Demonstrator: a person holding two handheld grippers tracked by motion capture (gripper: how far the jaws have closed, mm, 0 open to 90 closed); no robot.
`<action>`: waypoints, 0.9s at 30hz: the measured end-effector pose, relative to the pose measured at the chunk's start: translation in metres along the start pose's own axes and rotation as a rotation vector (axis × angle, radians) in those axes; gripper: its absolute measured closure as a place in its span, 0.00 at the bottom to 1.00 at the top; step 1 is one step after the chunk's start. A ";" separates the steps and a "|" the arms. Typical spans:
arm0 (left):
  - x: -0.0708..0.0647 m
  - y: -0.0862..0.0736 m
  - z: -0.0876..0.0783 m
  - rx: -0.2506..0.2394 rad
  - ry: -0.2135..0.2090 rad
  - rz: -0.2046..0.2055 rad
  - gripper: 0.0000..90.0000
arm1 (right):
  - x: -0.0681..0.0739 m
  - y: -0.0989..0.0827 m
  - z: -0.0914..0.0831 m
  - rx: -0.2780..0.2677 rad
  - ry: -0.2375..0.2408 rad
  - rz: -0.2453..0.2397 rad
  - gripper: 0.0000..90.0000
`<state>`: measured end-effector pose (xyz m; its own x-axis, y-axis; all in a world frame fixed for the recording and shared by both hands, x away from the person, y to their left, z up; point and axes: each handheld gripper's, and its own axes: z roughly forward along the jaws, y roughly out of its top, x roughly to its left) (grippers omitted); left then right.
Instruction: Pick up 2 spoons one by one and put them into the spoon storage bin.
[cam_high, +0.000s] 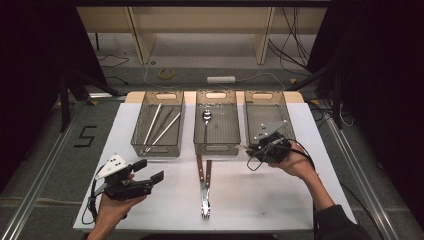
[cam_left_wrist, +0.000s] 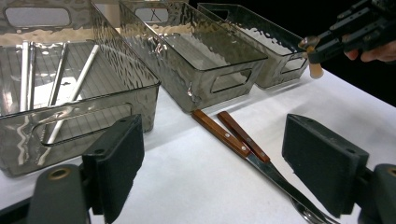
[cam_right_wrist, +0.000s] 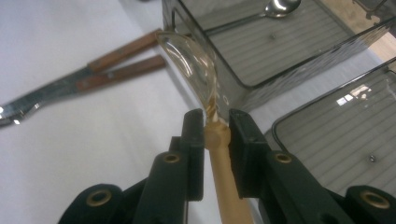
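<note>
From my feed, grey carpet floor (cam_high: 45, 150) surrounds the table. Beyond it I see light wooden furniture legs (cam_high: 141, 40), a white power strip (cam_high: 221, 79), a tape roll (cam_high: 166, 73), loose cables (cam_high: 292, 45), and a taped "5" (cam_high: 86, 136). Both sides are dark.

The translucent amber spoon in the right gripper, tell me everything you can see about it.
The translucent amber plastic spoon has a clear, glossy oval bowl and an opaque tan handle. The right gripper is shut on the handle just below the bowl, so the bowl juts out past the jaws. It is held off the white table, its bowl beside the near corner of the middle smoked plastic bin; whether it touches the bin cannot be told. In the left gripper view the handle end pokes down beneath the gripper.
</note>
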<state>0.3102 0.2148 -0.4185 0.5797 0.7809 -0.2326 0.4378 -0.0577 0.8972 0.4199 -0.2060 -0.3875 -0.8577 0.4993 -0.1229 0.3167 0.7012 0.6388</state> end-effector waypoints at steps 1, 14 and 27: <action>0.000 0.000 0.000 -0.001 0.001 0.004 0.22 | 0.000 0.001 0.000 -0.010 0.003 0.010 0.86; 0.000 -0.001 -0.005 -0.019 0.030 0.046 0.20 | -0.010 0.021 -0.005 -0.139 0.068 0.213 0.86; 0.000 -0.003 -0.007 -0.015 0.042 0.055 0.19 | -0.016 0.042 0.004 -0.170 0.073 0.269 0.86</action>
<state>0.3041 0.2190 -0.4186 0.5732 0.8021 -0.1676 0.3957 -0.0919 0.9138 0.4489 -0.1825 -0.3617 -0.7812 0.6131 0.1181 0.4689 0.4511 0.7594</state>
